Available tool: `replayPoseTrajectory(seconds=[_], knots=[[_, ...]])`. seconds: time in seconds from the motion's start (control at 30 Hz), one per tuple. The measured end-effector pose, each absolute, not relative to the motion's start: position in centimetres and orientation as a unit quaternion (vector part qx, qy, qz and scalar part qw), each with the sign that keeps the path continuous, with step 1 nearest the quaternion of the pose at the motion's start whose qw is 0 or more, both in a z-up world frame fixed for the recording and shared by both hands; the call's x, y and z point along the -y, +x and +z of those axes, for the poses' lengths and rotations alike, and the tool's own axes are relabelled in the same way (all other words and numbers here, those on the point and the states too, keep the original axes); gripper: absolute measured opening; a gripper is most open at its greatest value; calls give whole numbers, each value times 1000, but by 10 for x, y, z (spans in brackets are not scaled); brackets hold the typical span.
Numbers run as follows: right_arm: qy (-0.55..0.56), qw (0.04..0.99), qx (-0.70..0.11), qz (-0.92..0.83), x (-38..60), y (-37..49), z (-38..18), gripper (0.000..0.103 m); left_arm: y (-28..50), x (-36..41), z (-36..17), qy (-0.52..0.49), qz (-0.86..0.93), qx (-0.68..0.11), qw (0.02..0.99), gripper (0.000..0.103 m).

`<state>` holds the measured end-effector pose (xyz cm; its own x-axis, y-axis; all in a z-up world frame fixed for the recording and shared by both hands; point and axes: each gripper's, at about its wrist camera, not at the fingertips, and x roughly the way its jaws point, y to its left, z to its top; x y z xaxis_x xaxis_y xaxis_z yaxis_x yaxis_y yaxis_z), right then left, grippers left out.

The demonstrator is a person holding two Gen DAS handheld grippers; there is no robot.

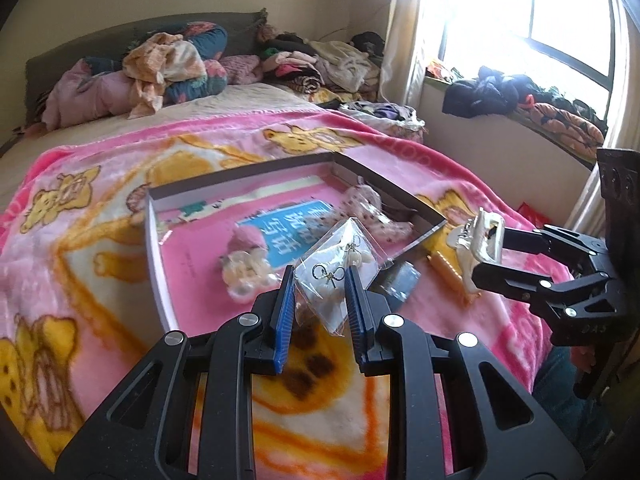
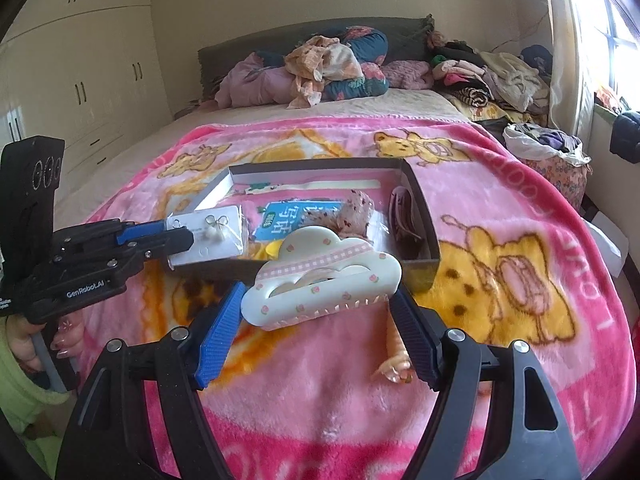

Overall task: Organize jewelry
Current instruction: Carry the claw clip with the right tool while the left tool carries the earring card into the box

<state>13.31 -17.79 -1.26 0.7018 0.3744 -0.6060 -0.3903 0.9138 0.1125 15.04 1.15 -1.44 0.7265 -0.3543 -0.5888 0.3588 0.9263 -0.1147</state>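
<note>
While both grippers are raised over the blanket, the readings are:
Left gripper (image 1: 320, 280): fingers clenched on a clear earring packet (image 1: 340, 276), lower centre of the left wrist view.
Right gripper (image 2: 316, 316): blue pads (image 2: 220, 340) grasping a cloud-shaped white hair claw clip (image 2: 320, 280) by its ends, centre of the right wrist view.
Earring packet: held above the near edge of the box.
Box (image 2: 420, 200): open, shallow, mid-frame, holding a blue-labelled card (image 2: 296, 216) and fabric hair accessories (image 2: 356, 212).
Blanket (image 2: 520, 280): pink, bear-printed, under the box.
Person's hand (image 2: 36, 344): lower left, gripping the left gripper's handle.
</note>
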Motion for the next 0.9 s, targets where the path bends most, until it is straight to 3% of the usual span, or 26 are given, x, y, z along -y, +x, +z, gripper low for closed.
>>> replayPoseTrajectory(seconds=[0.9], knots=[[-19, 916, -338, 215, 157, 196, -19, 71, 204, -49, -30, -20, -119, -325, 938, 17]])
